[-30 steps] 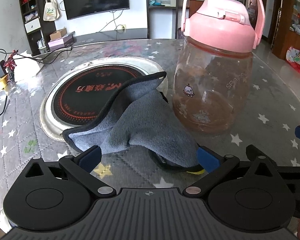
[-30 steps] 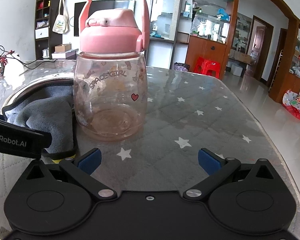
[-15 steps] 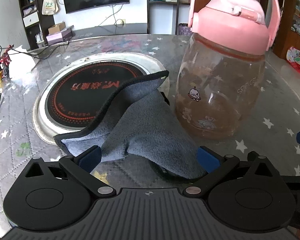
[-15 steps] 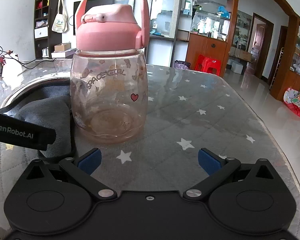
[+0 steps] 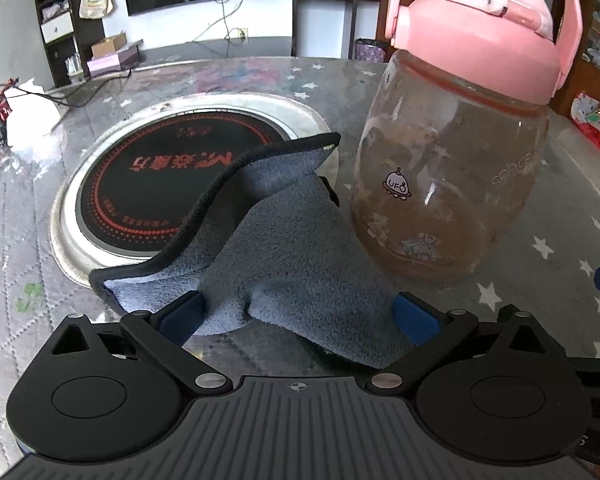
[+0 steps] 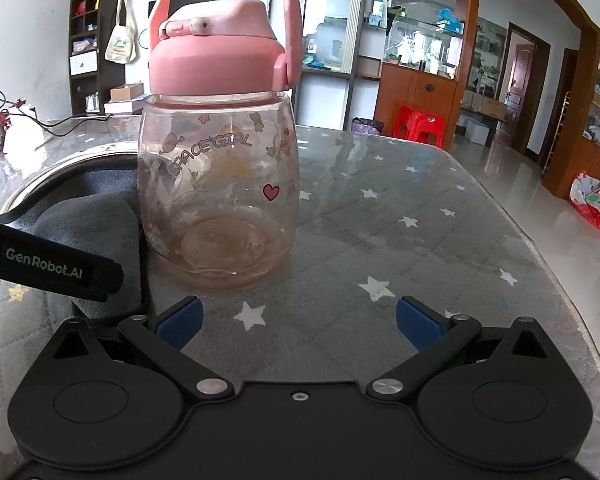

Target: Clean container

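Note:
A clear brownish water bottle (image 5: 448, 184) with a pink lid and handle stands upright on the table; it also shows in the right wrist view (image 6: 220, 176). A crumpled grey cloth (image 5: 276, 248) lies left of it, partly on the cooktop; the right wrist view shows the cloth (image 6: 88, 212) too. My left gripper (image 5: 298, 316) is open, its blue pads on either side of the cloth's near fold. My right gripper (image 6: 298, 318) is open and empty, just short of the bottle's base. The left gripper's body (image 6: 48, 260) shows at the left of the right wrist view.
A round black induction cooktop (image 5: 156, 184) with a steel rim is set into the star-patterned table (image 6: 400, 240). Cables and small items (image 5: 4, 120) lie at the far left edge. The table's right edge drops to the floor (image 6: 572, 216).
My left gripper has moved forward so the cloth's near fold now lies between its pads. My right gripper has crept closer to the bottle.

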